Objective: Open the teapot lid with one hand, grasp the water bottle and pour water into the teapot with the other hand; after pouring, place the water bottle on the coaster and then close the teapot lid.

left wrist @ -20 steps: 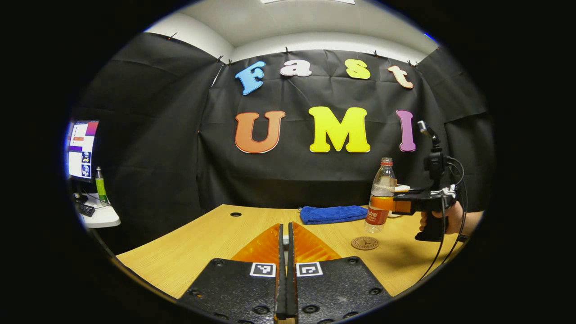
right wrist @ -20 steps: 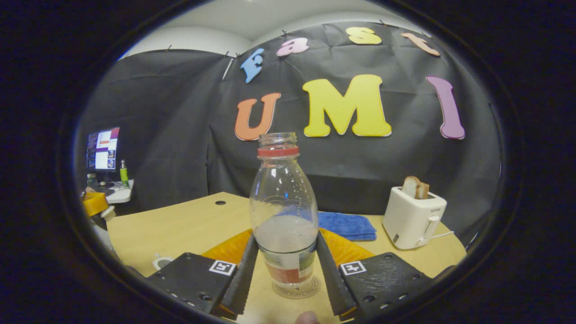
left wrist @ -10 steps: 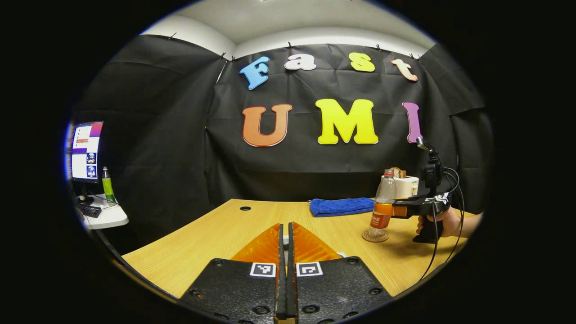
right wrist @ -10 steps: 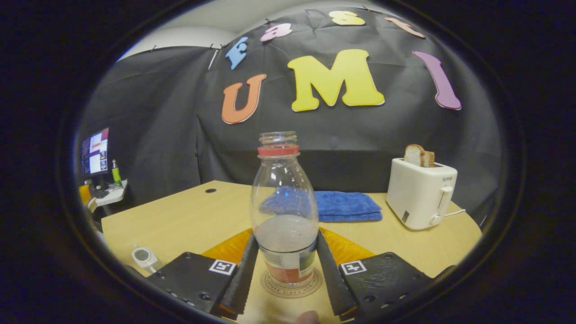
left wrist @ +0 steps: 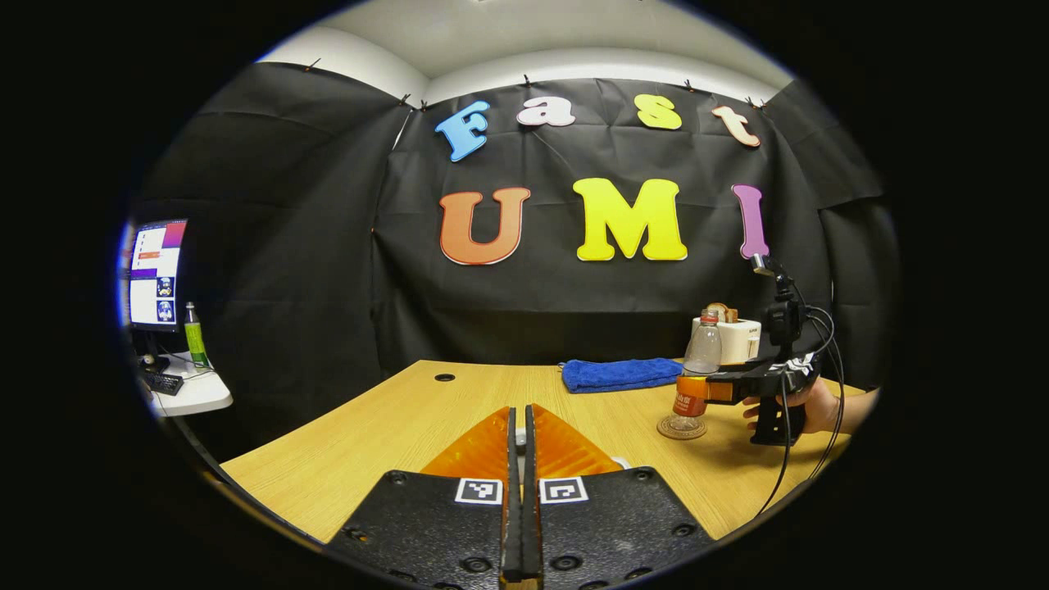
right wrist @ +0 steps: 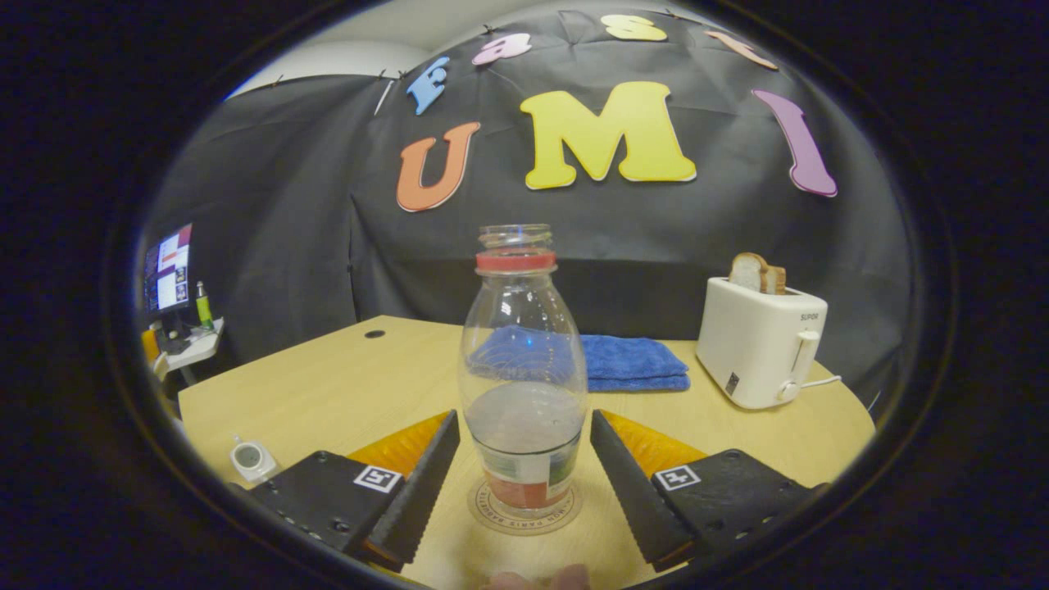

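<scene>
The clear water bottle (right wrist: 524, 360), uncapped with a red neck ring and a little water in it, stands upright on the round coaster (right wrist: 485, 508). My right gripper (right wrist: 524, 419) is open, one finger on each side of the bottle's lower part with a gap to it. In the left gripper view the bottle (left wrist: 698, 369), the coaster (left wrist: 678, 431) and the right gripper (left wrist: 695, 388) sit at the right, held by a hand (left wrist: 813, 406). My left gripper (left wrist: 519, 414) is shut above the table (left wrist: 385, 426). A small white teapot (right wrist: 250, 459) sits at the table's near left.
A folded blue towel (right wrist: 635, 365) lies behind the bottle. A white toaster (right wrist: 766, 352) with bread in it stands at the back right. A side table with a monitor (left wrist: 154, 270) and a green bottle (left wrist: 195, 336) is off to the left.
The right gripper lowered the bottle onto the coaster, then opened and let it go. The left gripper stayed shut and barely moved.
</scene>
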